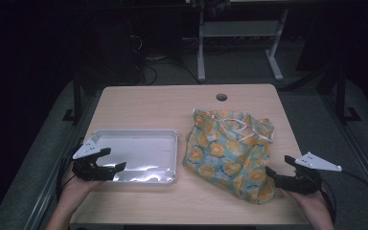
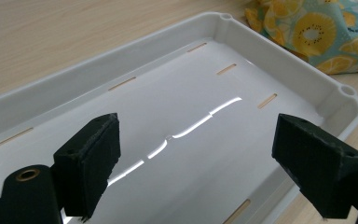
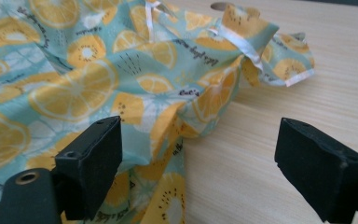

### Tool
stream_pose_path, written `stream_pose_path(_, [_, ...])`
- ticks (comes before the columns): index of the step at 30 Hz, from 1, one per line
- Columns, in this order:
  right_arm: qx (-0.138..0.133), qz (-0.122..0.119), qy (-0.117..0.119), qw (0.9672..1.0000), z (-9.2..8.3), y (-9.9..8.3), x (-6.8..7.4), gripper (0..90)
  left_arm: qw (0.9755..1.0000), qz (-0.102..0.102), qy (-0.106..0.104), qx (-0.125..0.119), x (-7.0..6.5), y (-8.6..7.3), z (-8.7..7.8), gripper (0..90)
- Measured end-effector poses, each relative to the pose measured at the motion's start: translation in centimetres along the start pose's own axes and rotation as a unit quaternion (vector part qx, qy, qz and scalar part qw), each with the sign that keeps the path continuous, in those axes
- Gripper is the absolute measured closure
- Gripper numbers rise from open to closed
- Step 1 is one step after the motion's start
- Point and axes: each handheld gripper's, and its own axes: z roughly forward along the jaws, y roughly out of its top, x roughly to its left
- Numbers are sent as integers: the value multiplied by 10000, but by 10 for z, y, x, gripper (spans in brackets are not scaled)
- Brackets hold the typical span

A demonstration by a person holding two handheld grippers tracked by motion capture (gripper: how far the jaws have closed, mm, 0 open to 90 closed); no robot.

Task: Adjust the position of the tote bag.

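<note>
Left gripper (image 1: 109,158) spread wide, holding nothing, poised over the near-left corner of the white tray (image 2: 261,46). Right gripper (image 1: 280,164) also spread and empty, its jaws at the near edge of the crumpled fruit-print cloth (image 1: 230,148), on the table (image 1: 148,100) just beside the tray.

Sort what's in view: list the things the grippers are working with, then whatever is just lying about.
In play:
left gripper, open over the white tray
right gripper, open beside the fruit-print cloth

Lying about:
desk frame beyond the table
floor cables
</note>
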Motion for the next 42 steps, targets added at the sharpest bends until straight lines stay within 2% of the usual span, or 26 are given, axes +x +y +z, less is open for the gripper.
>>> stream_pose_path(1, [14, 18, 16, 10000, 0, 0, 0, 144, 10000, 70, -10, 12, -1, 0, 1, 148])
stream_pose_path(7, [-6, 24, 43, 10000, -2, 2, 0, 146, 9999, 68, -30, 110, -4, 1, 2, 148])
stream_pose_path(8, [-3, 40, 40, 10000, -2, 3, 0, 145, 10000, 31, -33, 84, -5, 2, 2, 148])
stream_pose_path(13, [61, 19, -21, 10000, -3, 8, 3, 151, 9999, 107, -49, 12, -8, 7, 0, 148])
stream_pose_path(17, [88, 12, 24, 10000, -3, 19, 8, 163, 9999, 69, -86, 52, -11, 4, 1, 148])
stream_pose_path(23, [65, 48, 89, 9999, 4, 41, 6, 179, 9999, -20, -168, 2, -14, 5, 2, 148])
stream_pose_path(24, [63, 52, 95, 9999, 6, 45, 6, 180, 9998, 51, -184, 38, -17, 6, 3, 148])
stream_pose_path(33, [277, -37, 42, 9996, 32, 73, -4, 180, 9998, 82, -189, 76, -21, 2, 5, 148])
stream_pose_path(34, [287, -6, 51, 9996, 35, 76, -7, 181, 9998, 41, -195, 90, -21, 2, 5, 148])
stream_pose_path(39, [373, 138, 78, 9992, 51, 87, -18, 182, 9997, 93, -206, 82, -20, 1, 6, 148])
stream_pose_path(40, [471, 157, 33, 9988, 61, 93, -22, 207, 9998, 60, -189, 78, -21, 0, 6, 148])
stream_pose_path(42, [553, 173, 65, 9983, 71, 97, -25, 253, 9997, 74, -188, 118, -19, -2, 7, 148])
